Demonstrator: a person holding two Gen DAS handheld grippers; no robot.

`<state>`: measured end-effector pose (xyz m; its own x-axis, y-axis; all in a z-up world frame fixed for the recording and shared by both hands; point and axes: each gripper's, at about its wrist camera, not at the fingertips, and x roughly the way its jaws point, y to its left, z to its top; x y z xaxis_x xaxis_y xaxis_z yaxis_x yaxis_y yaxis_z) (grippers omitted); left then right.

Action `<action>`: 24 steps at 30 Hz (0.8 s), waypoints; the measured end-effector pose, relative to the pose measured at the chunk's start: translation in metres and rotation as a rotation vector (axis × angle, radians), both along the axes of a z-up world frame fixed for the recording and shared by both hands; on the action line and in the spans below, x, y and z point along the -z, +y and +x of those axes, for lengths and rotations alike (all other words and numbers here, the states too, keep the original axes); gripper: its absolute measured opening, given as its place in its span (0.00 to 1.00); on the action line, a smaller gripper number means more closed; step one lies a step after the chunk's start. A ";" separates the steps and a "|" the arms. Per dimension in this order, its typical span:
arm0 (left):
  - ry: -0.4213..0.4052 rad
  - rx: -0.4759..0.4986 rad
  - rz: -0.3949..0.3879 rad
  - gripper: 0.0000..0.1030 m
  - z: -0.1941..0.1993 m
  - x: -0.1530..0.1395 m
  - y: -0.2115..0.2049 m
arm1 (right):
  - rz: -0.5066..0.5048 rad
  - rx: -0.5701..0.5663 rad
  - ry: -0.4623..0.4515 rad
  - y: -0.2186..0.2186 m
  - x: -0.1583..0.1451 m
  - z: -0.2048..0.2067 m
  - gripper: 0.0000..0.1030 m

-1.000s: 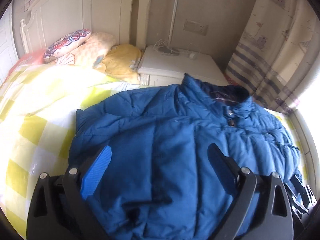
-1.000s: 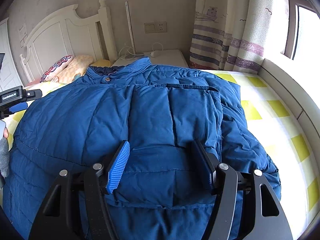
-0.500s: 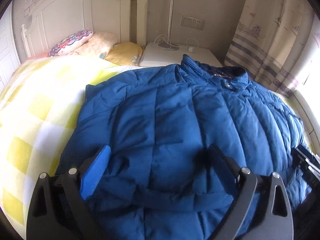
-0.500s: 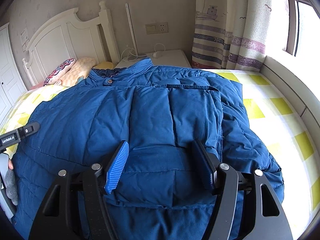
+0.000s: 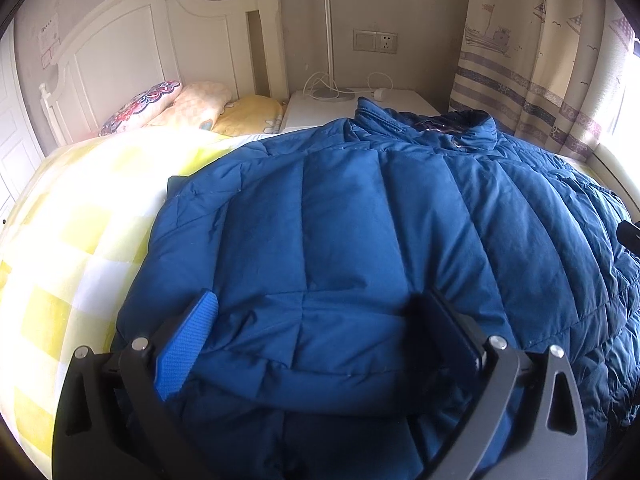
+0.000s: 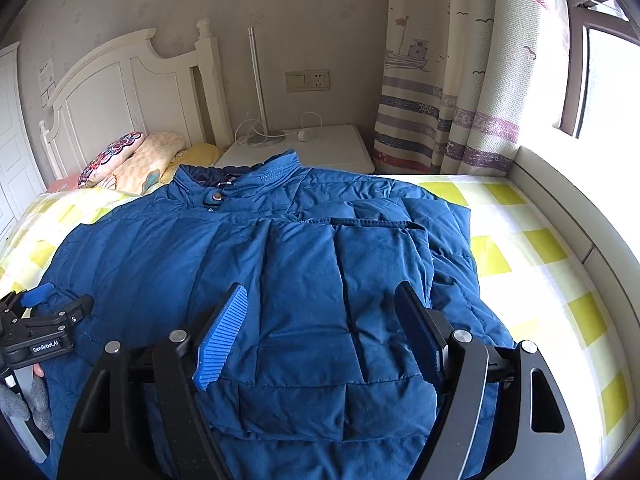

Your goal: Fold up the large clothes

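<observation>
A blue jacket (image 6: 304,264) lies spread on the bed (image 6: 532,248), collar (image 6: 256,176) toward the headboard (image 6: 132,92), both sleeves folded across its body. The left gripper (image 5: 316,336) and the right gripper (image 6: 320,328) hang over the hem end, jaws wide, nothing between them. Pillows (image 5: 176,104) lie beside the nightstand (image 5: 360,108).

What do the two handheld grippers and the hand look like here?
Both the left gripper and the right gripper have matte black curved frames with silver bolts and blue ribbed pads on the fingers. The left one's body reads "GenRobot.AI" in white. The hand wears a grey glove.
</observation>
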<state>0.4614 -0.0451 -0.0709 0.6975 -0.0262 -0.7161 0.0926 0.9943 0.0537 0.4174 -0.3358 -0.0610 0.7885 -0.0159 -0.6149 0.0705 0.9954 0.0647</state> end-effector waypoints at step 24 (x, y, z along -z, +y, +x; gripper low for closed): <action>-0.010 0.012 -0.048 0.97 -0.002 0.000 0.008 | -0.096 -0.106 0.154 0.028 0.018 -0.047 0.89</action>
